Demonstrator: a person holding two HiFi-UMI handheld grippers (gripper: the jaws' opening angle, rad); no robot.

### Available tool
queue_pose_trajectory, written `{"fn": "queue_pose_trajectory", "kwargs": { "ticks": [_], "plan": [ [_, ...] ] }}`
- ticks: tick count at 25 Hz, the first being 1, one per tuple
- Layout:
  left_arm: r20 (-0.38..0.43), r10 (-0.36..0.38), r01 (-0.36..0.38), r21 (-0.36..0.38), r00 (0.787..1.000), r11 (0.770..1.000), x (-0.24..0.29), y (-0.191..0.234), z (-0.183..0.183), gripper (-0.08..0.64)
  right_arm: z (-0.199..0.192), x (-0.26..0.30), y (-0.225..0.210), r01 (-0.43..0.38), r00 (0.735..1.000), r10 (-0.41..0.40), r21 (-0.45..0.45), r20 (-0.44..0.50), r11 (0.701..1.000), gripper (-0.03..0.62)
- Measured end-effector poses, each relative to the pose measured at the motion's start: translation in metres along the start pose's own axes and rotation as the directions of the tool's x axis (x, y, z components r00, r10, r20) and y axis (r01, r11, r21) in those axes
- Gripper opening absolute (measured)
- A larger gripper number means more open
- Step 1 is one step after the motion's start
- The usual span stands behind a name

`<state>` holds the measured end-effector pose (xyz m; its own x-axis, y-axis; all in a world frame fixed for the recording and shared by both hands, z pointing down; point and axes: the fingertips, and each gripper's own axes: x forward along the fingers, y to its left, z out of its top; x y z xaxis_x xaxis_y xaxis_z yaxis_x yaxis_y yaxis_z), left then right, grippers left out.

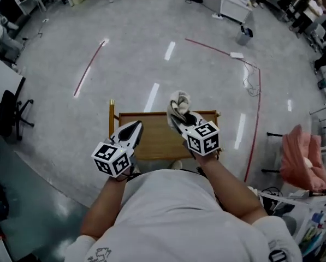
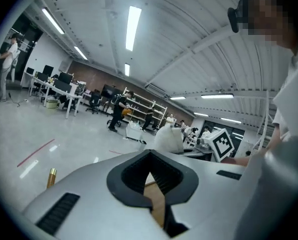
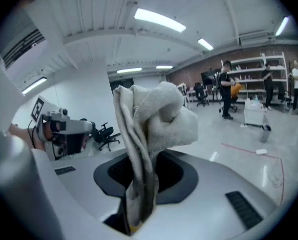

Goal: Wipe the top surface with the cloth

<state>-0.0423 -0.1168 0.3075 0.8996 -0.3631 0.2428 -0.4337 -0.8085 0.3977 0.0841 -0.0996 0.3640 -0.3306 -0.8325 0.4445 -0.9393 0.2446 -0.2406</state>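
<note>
Cloth [image 1: 178,103] was off-white. Worktop [image 1: 154,141] was tan wood. Left claw [image 1: 135,125] and right claw [image 1: 176,118] were silver-grey, black-lined, with black-and-white chequered cubes. Floor [image 1: 124,64] was grey with a red line [image 1: 89,67].

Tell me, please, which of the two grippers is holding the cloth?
The right gripper: it is shut on the white cloth, whereas the left gripper is shut on nothing.

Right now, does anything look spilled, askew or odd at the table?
Nothing looks spilled or damaged. One oddity: the cloth sits bunched in the right hand-held gripper, held up off the wooden table rather than touching its top. The left hand-held gripper is shut and empty.
</note>
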Motion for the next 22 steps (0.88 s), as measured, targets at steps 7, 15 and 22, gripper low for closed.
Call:
{"fn": "queue_pose_trajectory", "kwargs": {
  "ticks": [7,15,22],
  "plan": [
    [0.049,-0.081,0.078,0.062,0.995,0.995,0.028,-0.08,0.035,0.006,0.071,-0.09,0.009,-0.003,0.969,0.021,-0.072,0.247,0.997,0.101],
    [0.082,-0.145,0.137,0.091,0.986,0.986,-0.004,-0.123,0.051,0.006,0.088,-0.124,0.056,-0.081,0.944,0.125,-0.154,0.306,0.985,0.1],
    [0.044,-0.273,0.262,0.169,0.961,0.95,-0.04,-0.163,0.058,0.006,0.098,-0.167,0.102,-0.002,0.914,0.06,-0.143,0.4,0.99,0.101]
  ]
}}
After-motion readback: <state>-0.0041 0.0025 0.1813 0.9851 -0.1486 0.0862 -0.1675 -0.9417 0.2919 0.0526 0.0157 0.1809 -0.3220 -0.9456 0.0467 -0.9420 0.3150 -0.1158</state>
